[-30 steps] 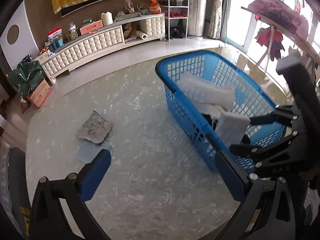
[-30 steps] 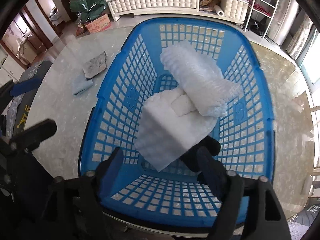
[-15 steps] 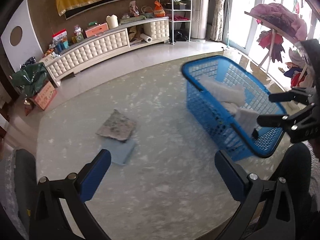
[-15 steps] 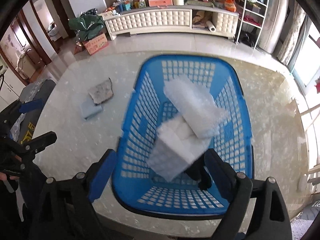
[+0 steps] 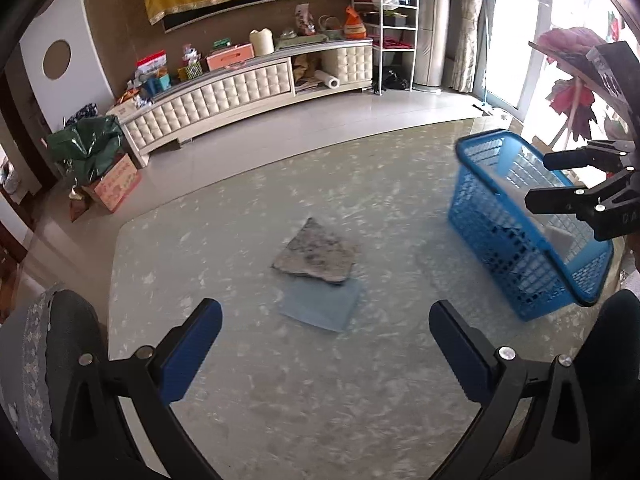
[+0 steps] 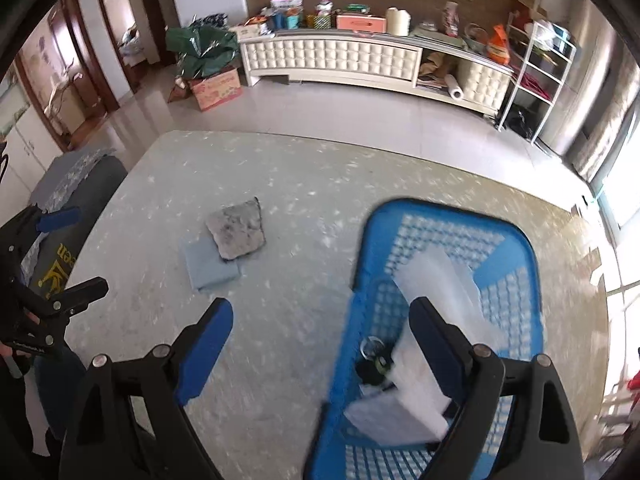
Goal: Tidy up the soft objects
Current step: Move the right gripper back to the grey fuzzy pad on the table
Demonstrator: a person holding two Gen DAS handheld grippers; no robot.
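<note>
Marbled grey tabletop (image 5: 248, 364) lay bare between both spread, empty grippers: left gripper (image 5: 326, 334), right gripper (image 6: 322, 330). One mottled grey pad (image 5: 316, 256) overlapped one pale-blue folded cloth (image 5: 322, 306) at 12 o'clock. One blue plastic mesh basket (image 6: 516, 248) at 2 o'clock held seemingly two white foam sheets (image 6: 432, 276).

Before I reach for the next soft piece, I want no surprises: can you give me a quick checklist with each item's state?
1. Left gripper open and empty: ok.
2. Right gripper open and empty: ok.
3. Grey mottled pad within view, lying on the table and overlapping the light blue cloth: ok.
4. Nothing between the left gripper and the two pieces: ok.
5. White foam sheets inside the blue basket: ok, though the view is blurred.
6. Room left in the basket for more: cannot tell.
</note>
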